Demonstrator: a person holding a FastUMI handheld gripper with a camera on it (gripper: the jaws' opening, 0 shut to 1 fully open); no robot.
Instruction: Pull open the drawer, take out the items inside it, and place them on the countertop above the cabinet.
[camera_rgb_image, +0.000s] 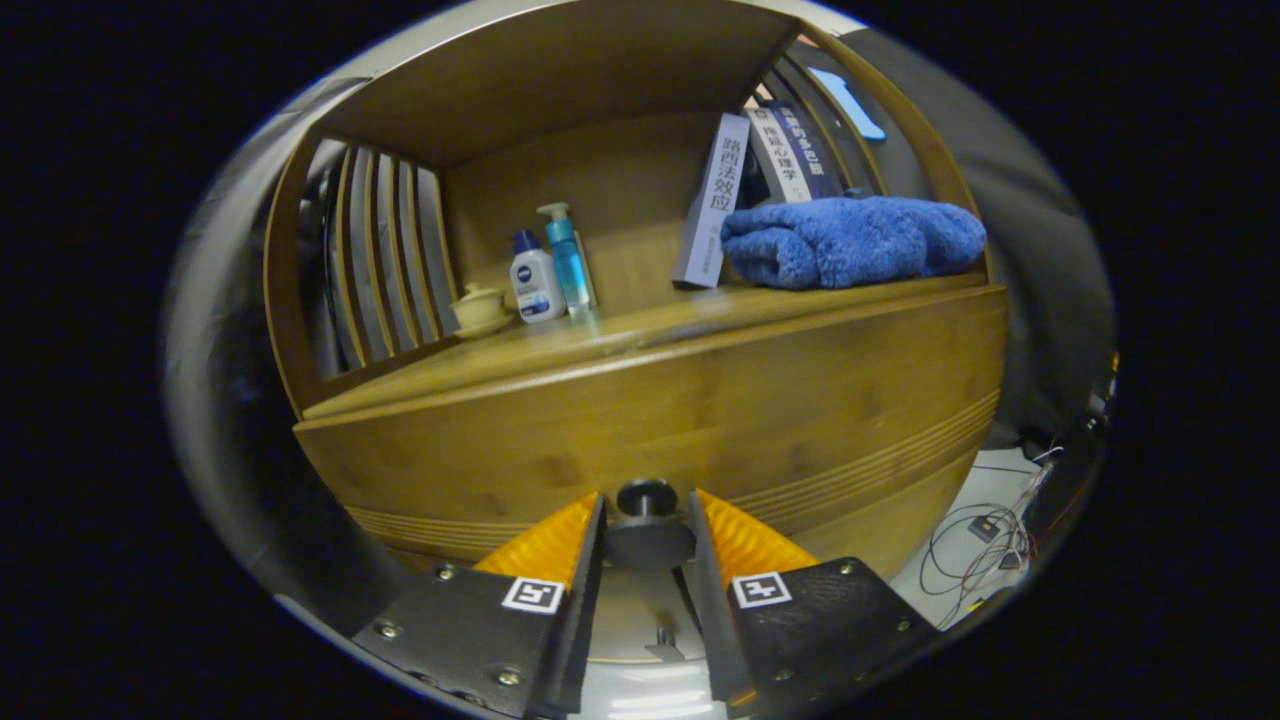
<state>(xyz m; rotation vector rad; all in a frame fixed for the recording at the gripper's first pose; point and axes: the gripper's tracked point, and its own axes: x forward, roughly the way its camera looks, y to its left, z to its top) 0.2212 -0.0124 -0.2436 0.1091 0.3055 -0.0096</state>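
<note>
Facing the wooden cabinet, whose surface carries a blue towel, books and bottles, the shut drawer shows its small round knob between the fingers of the claw, which looks clenched around it for pulling.
</note>
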